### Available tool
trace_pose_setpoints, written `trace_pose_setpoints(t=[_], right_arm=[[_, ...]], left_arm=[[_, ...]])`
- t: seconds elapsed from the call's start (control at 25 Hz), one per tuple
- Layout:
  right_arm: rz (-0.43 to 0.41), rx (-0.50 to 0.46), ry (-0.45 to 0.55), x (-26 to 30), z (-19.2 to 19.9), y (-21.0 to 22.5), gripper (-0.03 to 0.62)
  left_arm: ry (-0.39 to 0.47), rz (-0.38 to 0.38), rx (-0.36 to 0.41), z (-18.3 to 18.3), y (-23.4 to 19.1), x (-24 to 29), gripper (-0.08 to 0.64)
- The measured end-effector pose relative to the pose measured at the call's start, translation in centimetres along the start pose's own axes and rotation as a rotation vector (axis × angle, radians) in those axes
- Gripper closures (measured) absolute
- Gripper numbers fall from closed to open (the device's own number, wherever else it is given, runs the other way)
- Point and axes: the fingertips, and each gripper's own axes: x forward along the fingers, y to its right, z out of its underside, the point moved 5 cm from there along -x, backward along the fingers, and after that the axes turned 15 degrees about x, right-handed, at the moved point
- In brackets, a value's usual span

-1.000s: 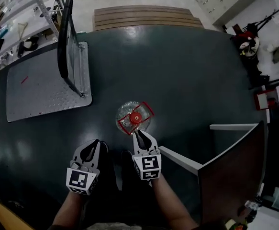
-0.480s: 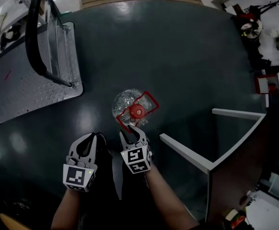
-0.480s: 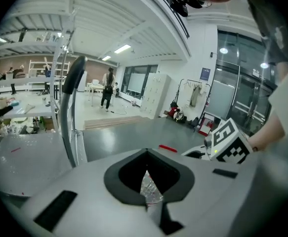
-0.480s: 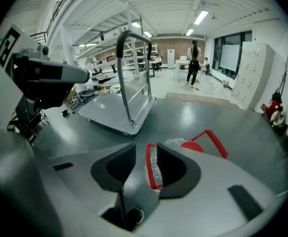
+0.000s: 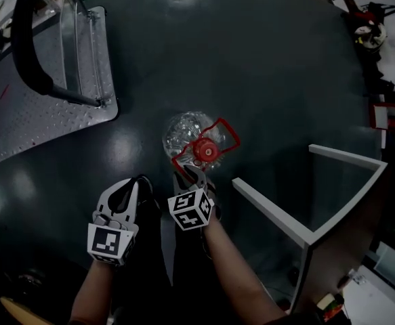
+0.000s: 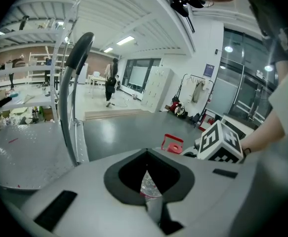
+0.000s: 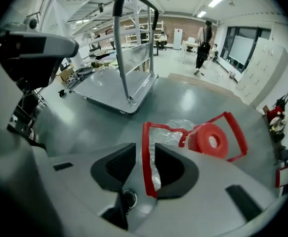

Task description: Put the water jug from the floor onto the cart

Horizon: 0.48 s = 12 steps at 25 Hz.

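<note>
The water jug [image 5: 183, 135] stands on the floor at frame centre, well apart from the cart [image 5: 34, 114] at upper left. The right gripper [image 5: 192, 178], whose jaws have just been opening wide, straddles the red handle [image 7: 145, 152] without pressing on it, placed for a lifting grip. The left gripper [image 5: 133, 187] hangs beside it with jaws together and nothing between them.

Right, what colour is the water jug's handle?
Red. The handle shows best in the right gripper view.

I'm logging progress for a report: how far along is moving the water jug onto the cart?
Done: nothing yet; the water jug stands on the floor, apart from the cart. In hand: the right gripper, jaws just opened, straddles the jug's red handle without gripping. Remaining: close, lift, carry, set down on the cart.
</note>
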Motion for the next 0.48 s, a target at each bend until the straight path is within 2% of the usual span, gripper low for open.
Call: trace_pose_setpoints(t=[0.24, 0.28, 0.32, 0.48], right_arm=[[0.007, -0.008, -0.085, 1.4, 0.5, 0.1, 0.486], [0.015, -0.006, -0.102, 1.5, 0.5, 0.2, 0.506], [0.022, -0.004, -0.112, 1.5, 0.5, 0.3, 0.553], [-0.002, 0.007, -0.133, 1.3, 0.3, 0.5, 0.563]], left_arm=[[-0.012, 0.006, -0.029, 0.6, 0.6, 0.3, 0.554], [-0.017, 0.009, -0.024, 0.8, 0.8, 0.3, 0.554], [-0.022, 0.011, -0.021, 0.9, 1.0, 0.3, 0.554], [-0.022, 0.008, -0.038, 0.6, 1.4, 0.2, 0.552]])
